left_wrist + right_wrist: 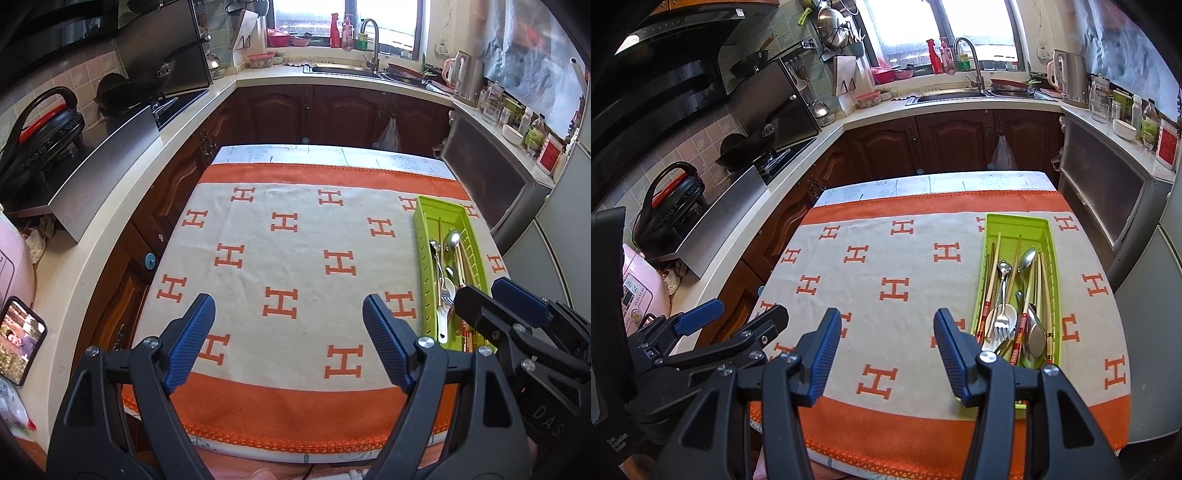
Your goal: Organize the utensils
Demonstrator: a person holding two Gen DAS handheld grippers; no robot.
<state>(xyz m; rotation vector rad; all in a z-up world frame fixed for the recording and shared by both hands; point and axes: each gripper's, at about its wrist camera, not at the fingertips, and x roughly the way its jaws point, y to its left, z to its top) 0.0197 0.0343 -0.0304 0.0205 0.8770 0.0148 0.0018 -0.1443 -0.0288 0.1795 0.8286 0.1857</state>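
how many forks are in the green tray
1 that shows: a fork lies in the near half of the green tray, tines toward the camera, among spoons and chopsticks. Others may be hidden under the pile.

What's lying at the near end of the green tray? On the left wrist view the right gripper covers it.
Observer: Red-banded chopstick ends, a fork and spoons lie inside the green tray.
Operator: Is the right gripper holding anything?
Observer: No. The right gripper is open over the cloth, with nothing between its fingers.
Operator: Any utensil loose to the right of the tray?
Observer: None shows on the cloth there.
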